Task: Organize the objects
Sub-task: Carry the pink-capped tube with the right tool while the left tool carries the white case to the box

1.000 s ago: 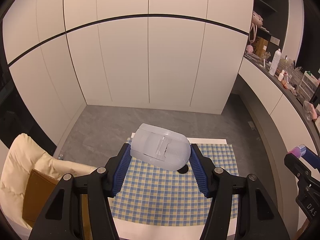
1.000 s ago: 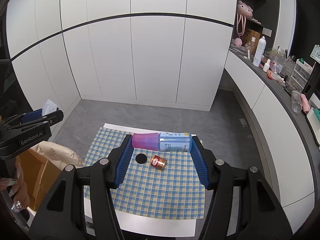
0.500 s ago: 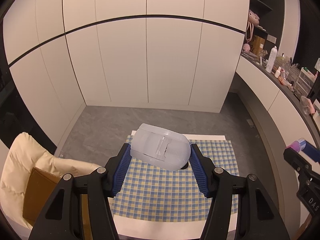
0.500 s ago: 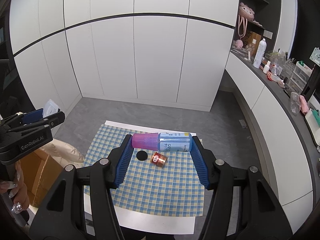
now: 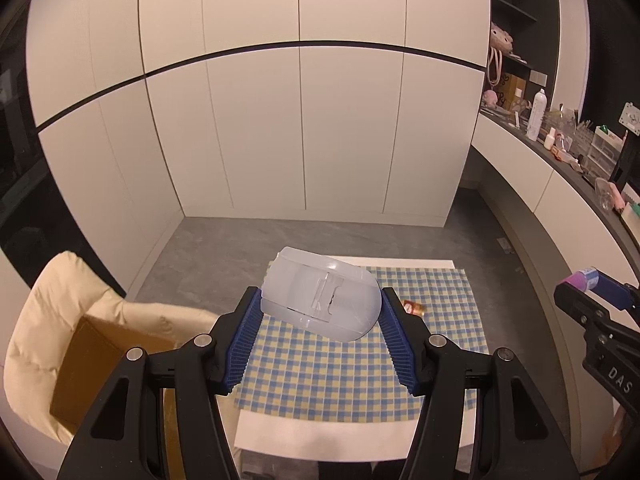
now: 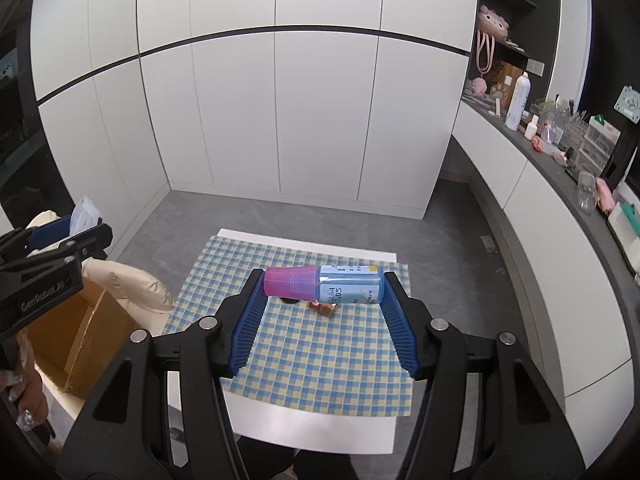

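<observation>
Pinching a translucent plastic case (image 5: 320,304) crosswise between its blue ribbed pads, the left gripper (image 5: 320,312) holds it clear of the checked cloth (image 5: 320,376), with the case tilted so that its rounded end drops toward the right pad. The right gripper (image 6: 322,292) is likewise clamped, on a blue bottle with a pink cap (image 6: 324,285) lying sideways between the pads, cap toward the left pad. Both things hang above the table (image 6: 304,432) rather than rest on it. Under the bottle, on the cloth, lie a small copper-coloured tin (image 6: 325,309) and a black round disc (image 6: 289,301), partly hidden. Beside the table's left edge stands an open cardboard box (image 6: 80,340) set in a cream cushioned chair (image 5: 44,320); it looks like the likely place for what is held, though nothing in view settles that. If so, the left load should go first, since that gripper is already nearer the box, and the right one should hold back so the two tools do not meet over the opening. The case is smooth and held only at its sides, so it may pivot or slip; keeping the wrist steady and lowering it well inside the box walls before loosening the pads would be wise. The bottle, round and gripped end to end, could roll out if the pads slacken early, so it too should be let go low, and away from the case.
</observation>
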